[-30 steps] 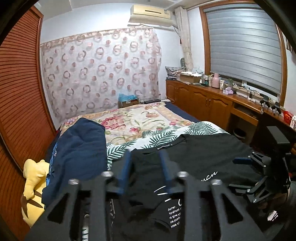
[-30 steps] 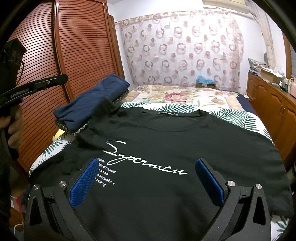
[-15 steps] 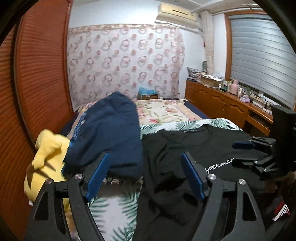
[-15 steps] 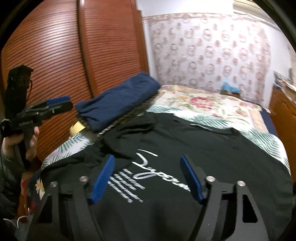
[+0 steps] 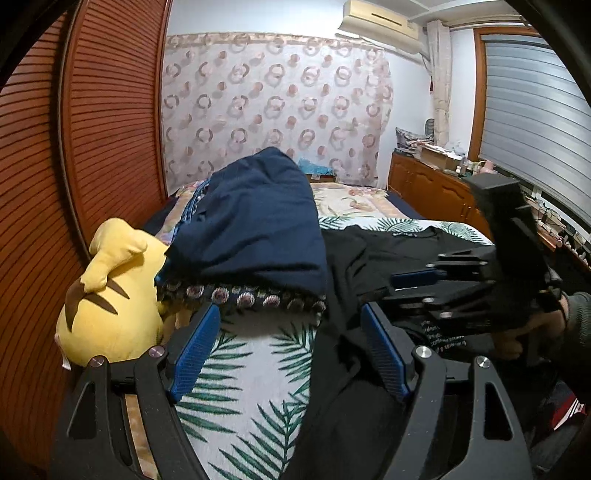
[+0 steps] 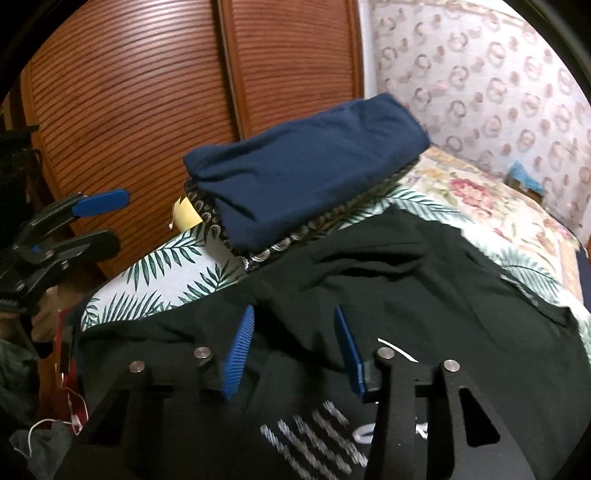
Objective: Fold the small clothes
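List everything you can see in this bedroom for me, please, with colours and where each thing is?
T-shirt: one, black with white lettering, spread on the bed.
Folded garment: one, navy, on a patterned cloth beside the T-shirt.
Plush toy: one, yellow with brown stripes, at the bed's edge by the wardrobe.
Bedspread: white with green leaves.
Wardrobe doors: reddish-brown, slatted.
Curtain: pale with ring pattern, far wall.
Air conditioner: one, cream, high up.
Cabinet: wooden, cluttered, under the window.
Left gripper: black, blue pads, open over the T-shirt's edge.
Right gripper: same, closing over the T-shirt.
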`<state>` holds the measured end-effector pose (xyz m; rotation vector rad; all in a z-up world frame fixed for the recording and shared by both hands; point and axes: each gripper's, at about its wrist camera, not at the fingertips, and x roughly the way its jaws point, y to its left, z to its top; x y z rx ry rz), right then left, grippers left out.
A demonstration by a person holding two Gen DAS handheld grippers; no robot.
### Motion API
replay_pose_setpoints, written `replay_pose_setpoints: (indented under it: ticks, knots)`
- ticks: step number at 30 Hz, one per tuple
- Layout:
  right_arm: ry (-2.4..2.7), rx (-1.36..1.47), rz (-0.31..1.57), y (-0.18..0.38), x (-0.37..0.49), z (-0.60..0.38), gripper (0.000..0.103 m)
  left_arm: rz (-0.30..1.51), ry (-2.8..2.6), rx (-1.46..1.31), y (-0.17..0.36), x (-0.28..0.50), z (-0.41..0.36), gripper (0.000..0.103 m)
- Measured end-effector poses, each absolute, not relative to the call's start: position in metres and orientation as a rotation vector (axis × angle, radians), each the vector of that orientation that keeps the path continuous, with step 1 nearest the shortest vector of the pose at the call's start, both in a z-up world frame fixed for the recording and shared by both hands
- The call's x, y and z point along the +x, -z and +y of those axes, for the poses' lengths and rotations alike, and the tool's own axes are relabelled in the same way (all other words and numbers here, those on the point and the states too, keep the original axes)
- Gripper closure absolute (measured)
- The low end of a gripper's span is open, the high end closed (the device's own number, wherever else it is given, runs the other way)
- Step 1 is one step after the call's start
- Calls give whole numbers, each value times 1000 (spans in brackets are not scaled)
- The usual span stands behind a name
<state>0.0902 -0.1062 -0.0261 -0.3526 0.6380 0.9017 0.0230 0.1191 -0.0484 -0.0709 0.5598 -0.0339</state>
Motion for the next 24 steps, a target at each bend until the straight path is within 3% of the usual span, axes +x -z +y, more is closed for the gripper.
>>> replay_pose_setpoints:
  ticks: [3,5,8,24]
  knots:
    - [-891,-401,663,36,105,-93,64,567,35,-72,53,24,121,24]
    - [-879,-433,671,40,112,-90,79,573,39,-75,54,24,120,24]
    - [-862,-432,676,40,121,-92,93,577,42,-75,57,24,118,24]
    - [-609,-235,613,4,149,-193,96,566,71,-72,54,25,107,24]
